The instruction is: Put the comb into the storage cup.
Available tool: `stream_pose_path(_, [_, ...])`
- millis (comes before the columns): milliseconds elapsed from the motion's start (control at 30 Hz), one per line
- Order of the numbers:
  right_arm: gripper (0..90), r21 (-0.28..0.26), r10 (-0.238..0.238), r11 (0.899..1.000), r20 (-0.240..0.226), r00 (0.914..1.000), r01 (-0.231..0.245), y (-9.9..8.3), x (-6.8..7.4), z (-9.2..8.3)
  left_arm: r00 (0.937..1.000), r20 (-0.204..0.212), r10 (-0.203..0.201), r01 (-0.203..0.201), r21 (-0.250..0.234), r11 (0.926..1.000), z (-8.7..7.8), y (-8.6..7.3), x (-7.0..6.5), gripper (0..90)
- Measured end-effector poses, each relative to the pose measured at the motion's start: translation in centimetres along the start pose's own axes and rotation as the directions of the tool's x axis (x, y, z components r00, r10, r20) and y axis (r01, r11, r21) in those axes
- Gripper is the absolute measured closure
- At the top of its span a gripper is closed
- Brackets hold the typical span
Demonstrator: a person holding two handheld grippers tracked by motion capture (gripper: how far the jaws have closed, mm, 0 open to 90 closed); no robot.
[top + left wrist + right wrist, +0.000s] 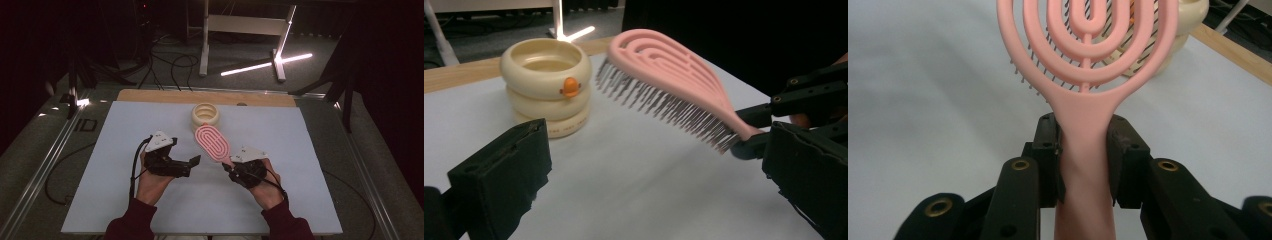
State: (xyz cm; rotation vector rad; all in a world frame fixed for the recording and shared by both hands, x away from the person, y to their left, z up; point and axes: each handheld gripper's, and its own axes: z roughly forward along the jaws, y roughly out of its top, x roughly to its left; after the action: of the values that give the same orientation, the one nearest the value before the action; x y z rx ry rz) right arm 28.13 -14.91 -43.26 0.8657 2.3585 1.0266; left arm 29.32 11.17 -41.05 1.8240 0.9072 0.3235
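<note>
Brush (pixel 212 142) is clamped by its handle in the right gripper (pixel 235 169), head raised forward, bristles down, clear of the table, likely for carrying to the cup (pixel 205 115) beyond. Left gripper (pixel 192 161) gapes empty alongside.

Dim room, floor light strip (pixel 267 64) glaring; gripper views soft, near parts blurred.

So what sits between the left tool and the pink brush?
Nothing. In the high view, only bare white table separates the open left tool from the pink brush, which the right tool grips.
</note>
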Motion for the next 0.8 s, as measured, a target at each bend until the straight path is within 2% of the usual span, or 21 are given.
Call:
stream_pose_path(167, [70.2,-0.011,-0.009,1.0,-0.005,0.9999,0.009,0.4,0.5,0.3,0.9999,0.014,0.008,-0.008,0.001,1.0,0.7,0.4,-0.6,0.0])
stream_pose_path(200, [70.2,-0.011,-0.022,1.0,-0.006,0.9997,0.022,0.5,0.6,0.3,0.9998,0.017,0.009,-0.009,0.001,1.0,0.8,0.4,-0.6,0.0])
stream_pose_path(433, [70.2,-0.025,-0.016,1.0,-0.011,0.9998,0.016,0.8,1.2,0.7,0.9994,0.033,-0.006,0.006,-0.002,1.0,1.4,0.6,-1.1,0.0])
stream_pose_path(500, [70.2,-0.029,-0.013,1.0,-0.012,0.9999,0.012,0.8,1.3,0.8,0.9997,0.021,-0.008,0.008,-0.008,0.9999,1.5,0.6,-1.1,0.0])
stream_pose_path(600, [70.2,-0.044,0.0,0.999,-0.003,1.0,0.0,0.8,1.4,0.8,0.999,0.026,-0.037,0.038,-0.018,0.9991,1.6,0.6,-0.9,0.0])
stream_pose_path(800, [70.2,-0.061,0.008,0.998,0.008,0.9999,-0.008,0.9,1.4,0.7,0.9982,0.026,-0.054,0.054,-0.015,0.9984,1.8,0.4,-0.8,0.0])
